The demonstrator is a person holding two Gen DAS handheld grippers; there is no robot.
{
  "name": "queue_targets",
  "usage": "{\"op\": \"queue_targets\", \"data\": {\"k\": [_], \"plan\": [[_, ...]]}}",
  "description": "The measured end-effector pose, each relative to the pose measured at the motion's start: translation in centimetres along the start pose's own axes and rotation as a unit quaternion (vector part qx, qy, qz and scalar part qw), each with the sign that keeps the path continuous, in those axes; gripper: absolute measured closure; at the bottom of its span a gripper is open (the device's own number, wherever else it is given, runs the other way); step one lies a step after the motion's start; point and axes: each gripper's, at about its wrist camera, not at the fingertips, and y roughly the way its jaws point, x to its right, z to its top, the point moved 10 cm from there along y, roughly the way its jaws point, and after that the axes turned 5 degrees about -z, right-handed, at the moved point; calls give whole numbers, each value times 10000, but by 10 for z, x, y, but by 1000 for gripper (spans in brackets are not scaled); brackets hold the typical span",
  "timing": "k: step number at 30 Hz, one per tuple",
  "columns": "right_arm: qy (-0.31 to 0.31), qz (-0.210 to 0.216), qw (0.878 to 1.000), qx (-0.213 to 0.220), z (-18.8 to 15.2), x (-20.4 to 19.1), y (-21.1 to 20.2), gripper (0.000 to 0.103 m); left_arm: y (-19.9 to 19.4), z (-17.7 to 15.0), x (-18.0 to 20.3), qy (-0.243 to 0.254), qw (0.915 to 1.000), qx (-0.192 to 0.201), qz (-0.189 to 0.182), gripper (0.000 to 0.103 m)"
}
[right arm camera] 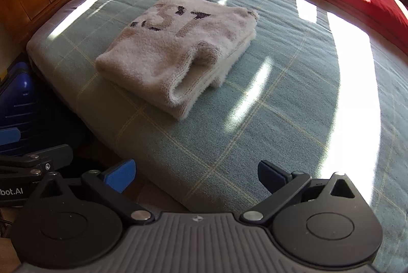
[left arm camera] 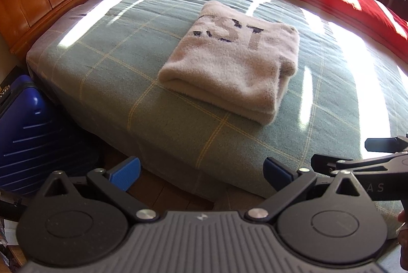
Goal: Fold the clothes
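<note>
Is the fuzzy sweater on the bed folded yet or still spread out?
Folded. The sweater lies as a compact stacked rectangle on the bedspread, layered edges showing at its near end; neither open gripper touches it.

Suitcase [left arm camera: 23, 125] cut by left edge — sweater's [left arm camera: 229, 63] lettering partly folded under

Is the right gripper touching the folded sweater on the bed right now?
Apart. The right wrist view shows the right gripper open, with bare bed cover between its fingertips and the folded sweater.

Left wrist: low at the bed's [left arm camera: 178, 135] foot edge, facing the headboard.
Right wrist: just beside, same heading.
Shared: folded sweater [left arm camera: 229, 69] mid-bed.
</note>
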Motion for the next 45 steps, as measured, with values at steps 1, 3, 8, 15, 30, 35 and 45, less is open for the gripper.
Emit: {"op": "queue_targets", "data": {"k": [1, 3, 8, 15, 30, 35, 45], "plan": [[3, 2, 10000, 2, 0, 0, 0, 0, 0, 0, 0, 4, 10000, 3, 0, 1], [7, 7, 10000, 5, 0, 0, 0, 0, 0, 1, 0, 4, 10000, 6, -5, 1], [22, 12, 10000, 14, 0, 1, 0, 0, 0, 3, 1, 10, 10000, 21, -14, 1], [41, 7, 10000, 34, 1, 2, -2, 0, 0, 3, 3, 11, 10000, 31, -23, 1], [19, -34, 10000, 57, 1, 3, -1, 0, 0, 3, 3, 3, 10000, 42, -9, 1], [17, -46, 10000, 68, 2, 3, -1, 0, 2, 3, 2, -14, 10000, 39, 16, 1], [16, -62, 10000, 65, 2, 4, 0, 0, 2, 2, 4, 9, 10000, 29, 8, 1]]}}
